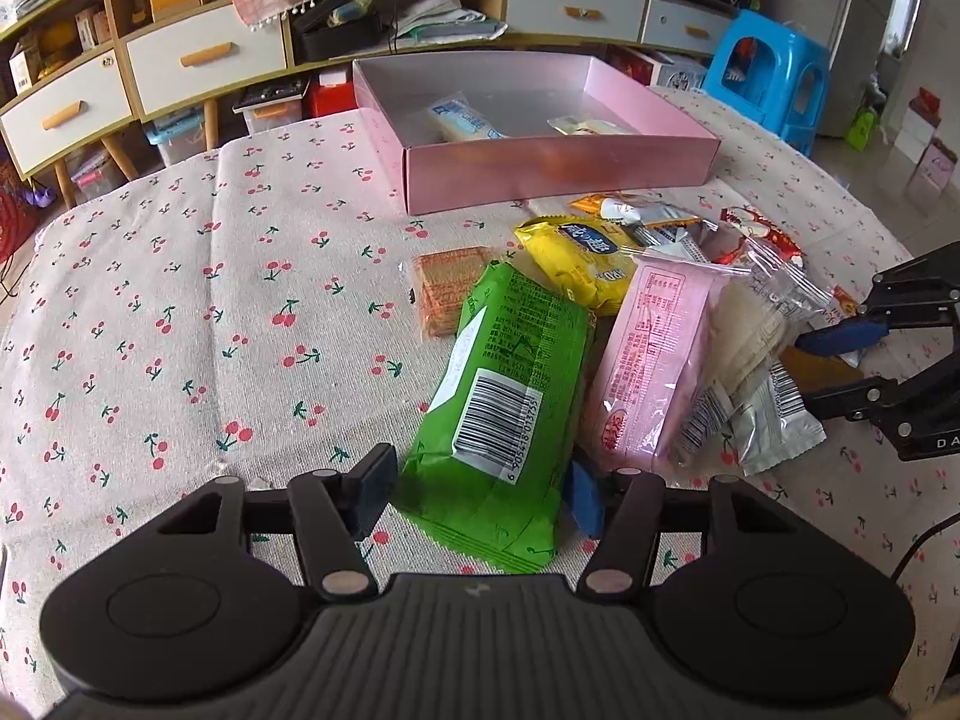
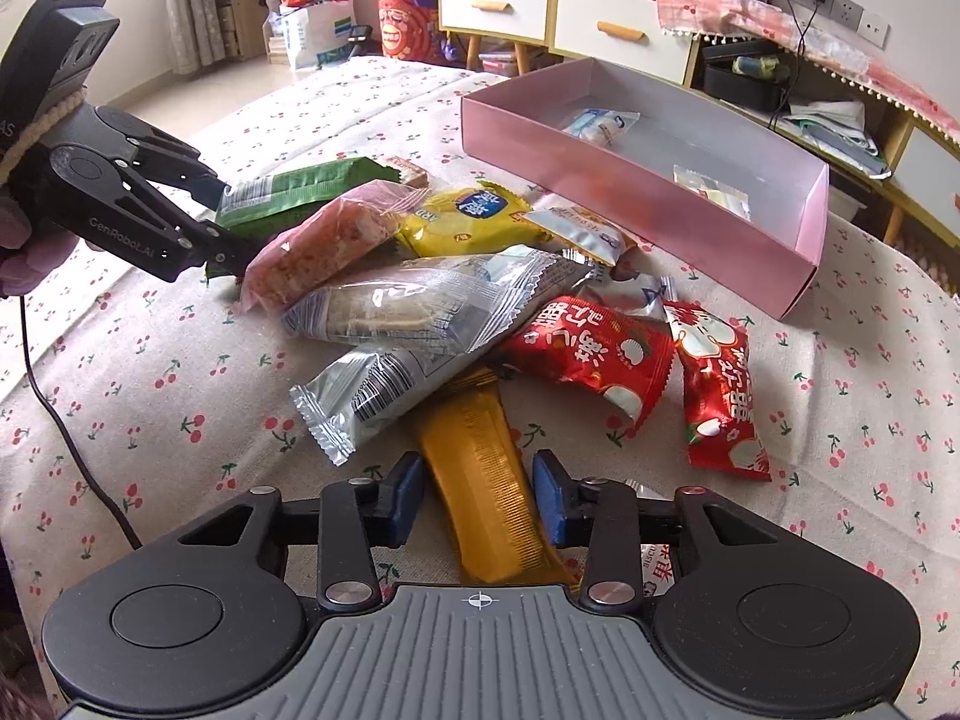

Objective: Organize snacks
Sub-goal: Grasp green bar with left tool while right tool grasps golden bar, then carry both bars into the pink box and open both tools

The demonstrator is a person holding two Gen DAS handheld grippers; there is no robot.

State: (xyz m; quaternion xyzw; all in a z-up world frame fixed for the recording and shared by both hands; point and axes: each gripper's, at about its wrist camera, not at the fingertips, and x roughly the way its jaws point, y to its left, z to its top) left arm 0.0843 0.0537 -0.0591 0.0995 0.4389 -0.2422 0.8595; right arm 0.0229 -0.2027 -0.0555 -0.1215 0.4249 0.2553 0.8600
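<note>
A green snack packet [image 1: 510,372] lies barcode up on the cherry-print tablecloth, and my left gripper [image 1: 480,495] is shut on its near end. In the right wrist view the left gripper [image 2: 225,219] pinches the same green packet [image 2: 300,192]. An orange bar packet [image 2: 480,450] sticks out from under the snack pile, with my right gripper [image 2: 478,498] shut on it. The right gripper [image 1: 834,366] also shows at the right edge of the left wrist view. Behind the pile stands an open pink box [image 1: 540,162] holding two small packets.
The pile includes a yellow packet [image 1: 582,258], a pink packet [image 1: 654,354], silver packets [image 2: 420,300] and two red packets [image 2: 594,348]. A wafer pack [image 1: 447,288] lies left of them. A cable [image 2: 54,408] trails over the cloth. Drawer cabinets and a blue stool [image 1: 774,72] stand beyond the table.
</note>
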